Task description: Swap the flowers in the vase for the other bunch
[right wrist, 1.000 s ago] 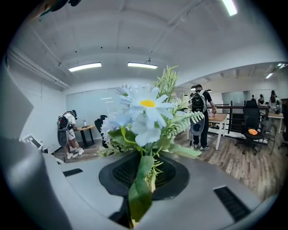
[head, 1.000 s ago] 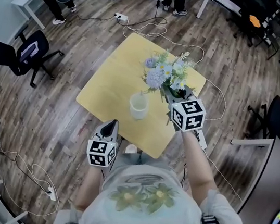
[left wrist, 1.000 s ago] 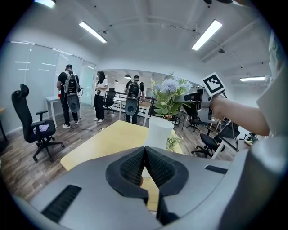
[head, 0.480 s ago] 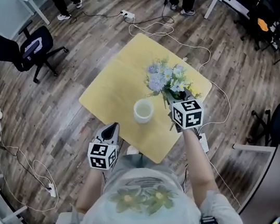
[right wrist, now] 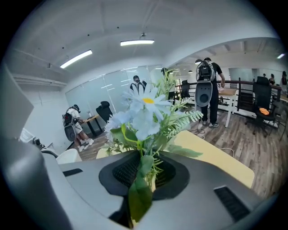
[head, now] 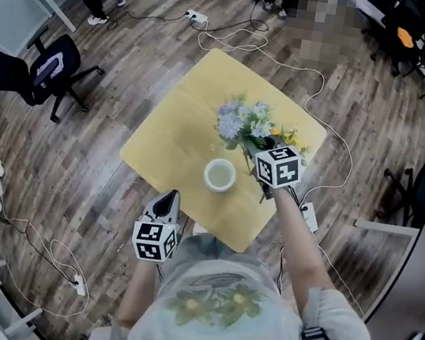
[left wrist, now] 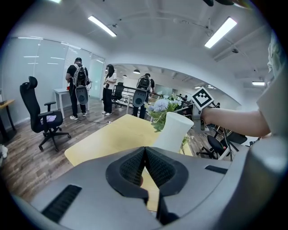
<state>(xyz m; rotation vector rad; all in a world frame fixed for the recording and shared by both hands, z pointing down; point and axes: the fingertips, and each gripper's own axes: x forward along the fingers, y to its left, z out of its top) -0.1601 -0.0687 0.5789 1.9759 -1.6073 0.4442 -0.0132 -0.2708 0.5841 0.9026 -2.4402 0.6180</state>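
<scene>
My right gripper (head: 259,145) is shut on the stems of a blue-and-white flower bunch (head: 241,120), low over the yellow table (head: 169,130). In the right gripper view the bunch (right wrist: 143,112) rises from between the jaws (right wrist: 143,173). The white vase (head: 219,176) stands empty just left of that gripper, toward the table's near edge. A second bunch with yellow flowers (head: 294,142) lies on the table by the right corner, partly hidden by the gripper's marker cube. My left gripper (head: 167,196) hangs shut and empty off the table's near edge, and it (left wrist: 145,152) points at the vase (left wrist: 174,132).
Cables (head: 240,43) run over the wooden floor round the table. A black office chair (head: 46,71) stands at the left, and more chairs (head: 423,179) at the right. Several people (left wrist: 81,87) with backpacks stand beyond the far side of the table.
My right gripper has sunk toward the tabletop with the blue-and-white bunch, to the right of the vase. The yellow flowers have come into sight beside its cube. The left gripper has shifted slightly.
</scene>
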